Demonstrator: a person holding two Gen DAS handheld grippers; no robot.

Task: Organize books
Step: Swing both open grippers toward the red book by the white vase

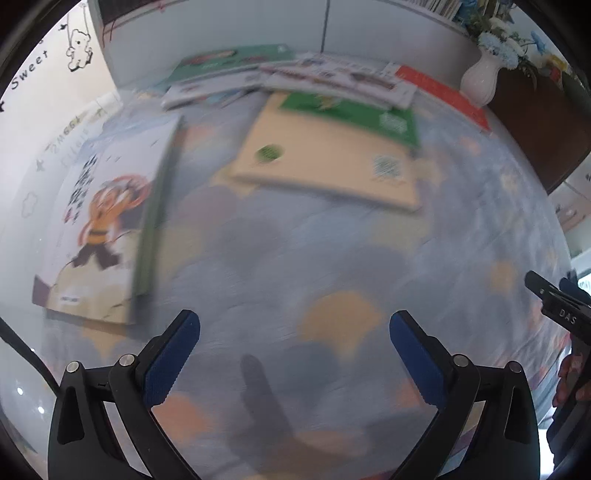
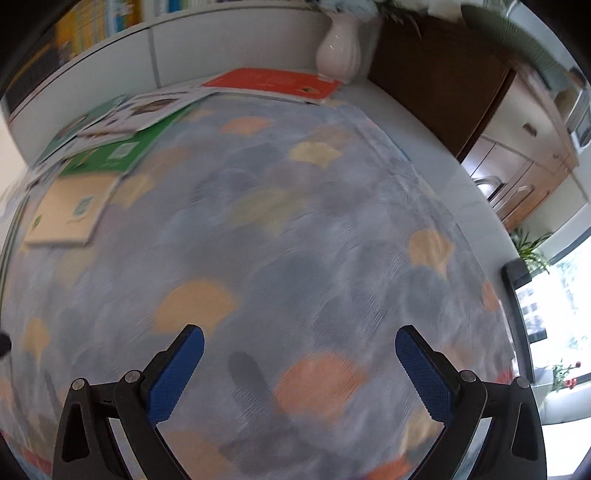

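Note:
Books lie scattered on a patterned blue-grey tablecloth [image 1: 295,258]. At the left a stack is topped by a picture book with a cartoon figure [image 1: 99,229]. Farther off lie a cream book [image 1: 325,162], a green book [image 1: 354,114] overlapping it, white picture books [image 1: 332,79], another green book [image 1: 236,61] and a red book [image 1: 447,94]. My left gripper [image 1: 295,328] hangs open over bare cloth, holding nothing. In the right wrist view my right gripper [image 2: 299,343] is also open and empty, with the cream book [image 2: 70,214], green book [image 2: 110,155] and red book [image 2: 273,83] far ahead.
A white vase [image 1: 482,79] with blue flowers stands at the back right beside a dark wooden cabinet [image 2: 443,88]. A pale partition wall [image 1: 258,26] backs the table. The other gripper's black body [image 1: 561,306] shows at the right edge of the left wrist view. Both views are motion-blurred.

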